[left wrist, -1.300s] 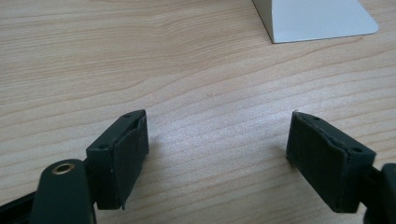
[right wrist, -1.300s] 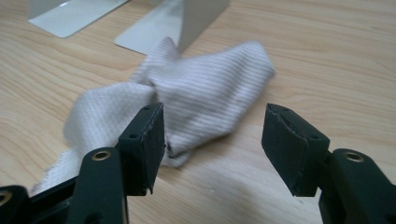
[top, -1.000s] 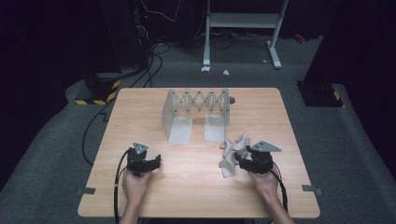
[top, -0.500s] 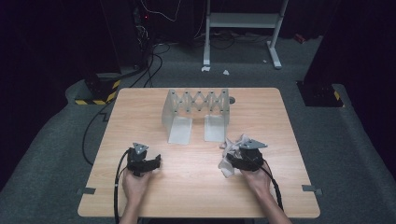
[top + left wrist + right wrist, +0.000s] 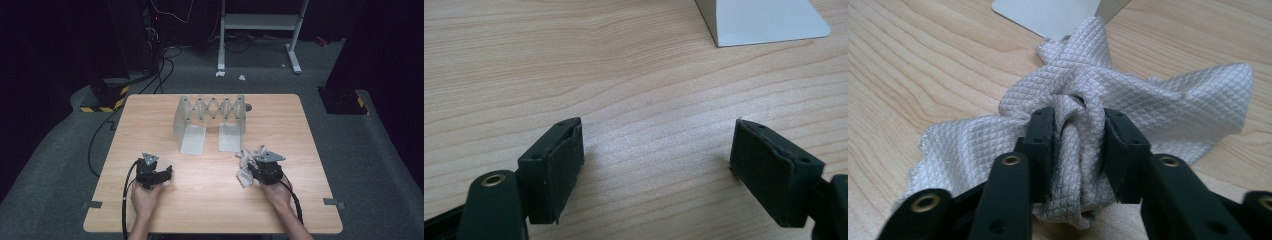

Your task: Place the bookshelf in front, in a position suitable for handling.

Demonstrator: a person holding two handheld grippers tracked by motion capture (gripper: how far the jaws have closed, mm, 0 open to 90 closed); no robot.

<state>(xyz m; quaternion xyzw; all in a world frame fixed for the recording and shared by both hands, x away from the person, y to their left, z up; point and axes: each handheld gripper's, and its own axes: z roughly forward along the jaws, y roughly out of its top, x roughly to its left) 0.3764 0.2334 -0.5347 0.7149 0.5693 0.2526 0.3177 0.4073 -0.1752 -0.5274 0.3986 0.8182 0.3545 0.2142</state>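
The cloth (image 5: 1083, 125) was a pale grey rag with a little diamond pattern, all bunched up. In the high view it (image 5: 246, 165) lay on the table (image 5: 210, 210) at the lower right of the middle, just below the right foot of the metal rack. In the right gripper view the cloth sat in the middle of the frame, with one flap spread out to the right and another down to the lower left.

Your right gripper (image 5: 1078, 150) had just been closing its jaws, and a thick fold of the cloth was squeezed between them — the pads pressed on it from both sides. In the high view your right gripper (image 5: 257, 167) sat at the lower right of the table, with your hand behind it and the cloth poking out at its left.

Your left gripper (image 5: 656, 165) had its jaws wide apart, with bare wood between them. In the high view it (image 5: 167, 172) rested at the lower left of the table, well apart from the cloth.

The rack (image 5: 212, 112) stood at the top middle of the table — a grey metal thing with a criss-cross bar and two flat feet pointing down the frame. One foot (image 5: 1048, 15) showed at the top of the right gripper view, touching the top of the cloth or just behind it; you could not tell which. The other foot (image 5: 769, 20) showed at the upper right of the left gripper view.
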